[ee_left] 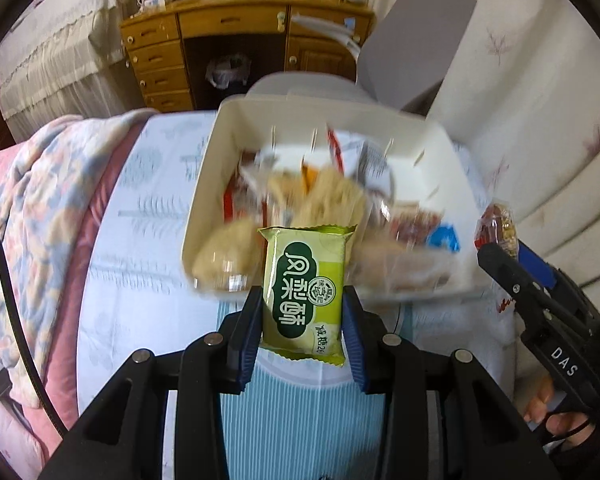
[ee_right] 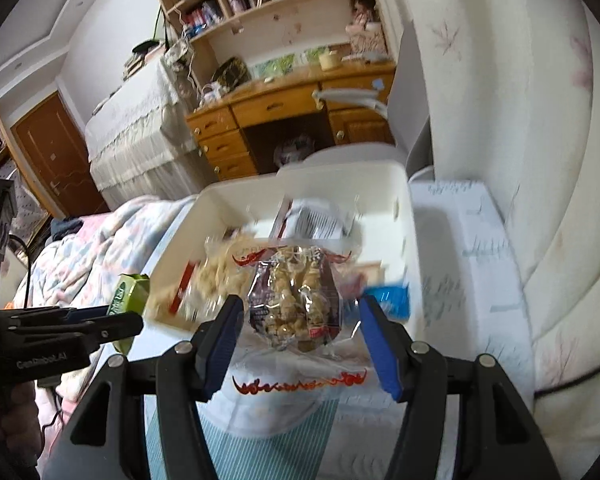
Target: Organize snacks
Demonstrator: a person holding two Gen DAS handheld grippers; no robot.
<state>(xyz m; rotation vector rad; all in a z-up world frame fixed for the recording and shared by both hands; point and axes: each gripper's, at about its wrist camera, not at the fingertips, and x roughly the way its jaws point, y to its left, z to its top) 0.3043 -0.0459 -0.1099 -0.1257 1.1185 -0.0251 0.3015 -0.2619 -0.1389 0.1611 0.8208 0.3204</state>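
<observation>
A green snack packet (ee_left: pixel 304 280) with dark green lettering stands upright between the blue pads of my left gripper (ee_left: pixel 303 300), which is shut on it. The same green packet (ee_right: pixel 130 292) and left gripper (ee_right: pixel 114 320) show at the left of the right wrist view. My right gripper (ee_right: pixel 296 308) is shut on a clear packet (ee_right: pixel 296 300) of pale nut-like pieces with red trim. From the left wrist view, this right gripper (ee_left: pixel 496 252) and its clear packet (ee_left: pixel 496 224) appear at the right. Both are held just in front of a white box (ee_left: pixel 236 128) (ee_right: pixel 380 184) filled with several blurred snacks.
The box lies on a bed with a pale blue patterned sheet (ee_left: pixel 148 216). A flowered quilt (ee_left: pixel 28 200) is bunched at the left and a padded cream headboard (ee_left: pixel 540 100) rises at the right. Behind stand a grey chair (ee_left: pixel 412 40) and a wooden desk (ee_left: pixel 220 28).
</observation>
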